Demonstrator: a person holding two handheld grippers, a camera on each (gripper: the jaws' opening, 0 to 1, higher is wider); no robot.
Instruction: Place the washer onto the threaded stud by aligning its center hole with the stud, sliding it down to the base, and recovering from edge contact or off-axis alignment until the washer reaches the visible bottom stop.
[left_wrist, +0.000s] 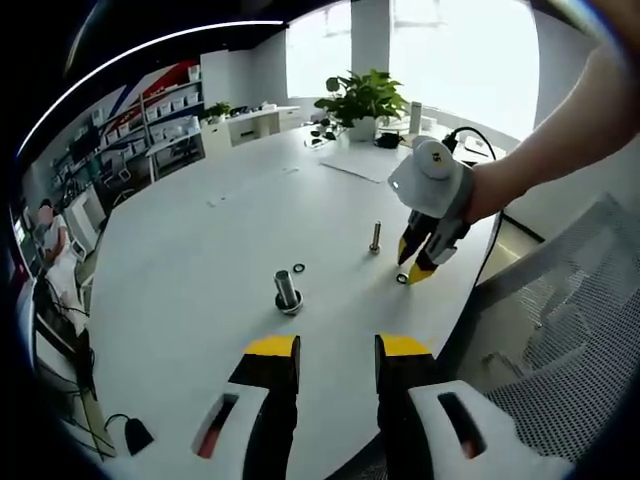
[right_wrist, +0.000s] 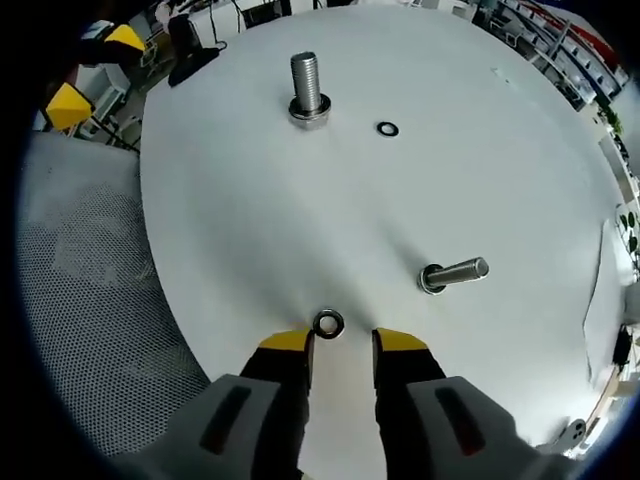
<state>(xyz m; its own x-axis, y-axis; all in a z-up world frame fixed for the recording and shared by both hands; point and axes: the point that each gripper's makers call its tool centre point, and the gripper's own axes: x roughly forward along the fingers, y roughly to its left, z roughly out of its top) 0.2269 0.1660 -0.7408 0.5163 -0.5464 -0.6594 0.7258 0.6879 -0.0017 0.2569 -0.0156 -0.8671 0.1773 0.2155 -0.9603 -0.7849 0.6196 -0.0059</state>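
Observation:
A metal washer (right_wrist: 328, 324) lies flat on the white table (right_wrist: 450, 160), just ahead of the gap between the jaws of my right gripper (right_wrist: 342, 345), which is open and not closed on it. A slim threaded stud (right_wrist: 455, 273) stands a short way beyond it to the right. Farther off stands a thicker stud (right_wrist: 308, 88), with a small dark washer (right_wrist: 387, 128) beside it. From the left gripper view, my right gripper (left_wrist: 418, 268) points down at the washer (left_wrist: 402, 278), near the slim stud (left_wrist: 375, 237). My left gripper (left_wrist: 338, 350) hovers open, short of the thick stud (left_wrist: 288, 292).
The rounded table edge (right_wrist: 165, 290) runs close to the washer, with a grey mesh chair (right_wrist: 80, 300) just beyond it. A potted plant (left_wrist: 362, 100) and papers (left_wrist: 365, 165) sit at the table's far side. Shelves and desks line the room behind.

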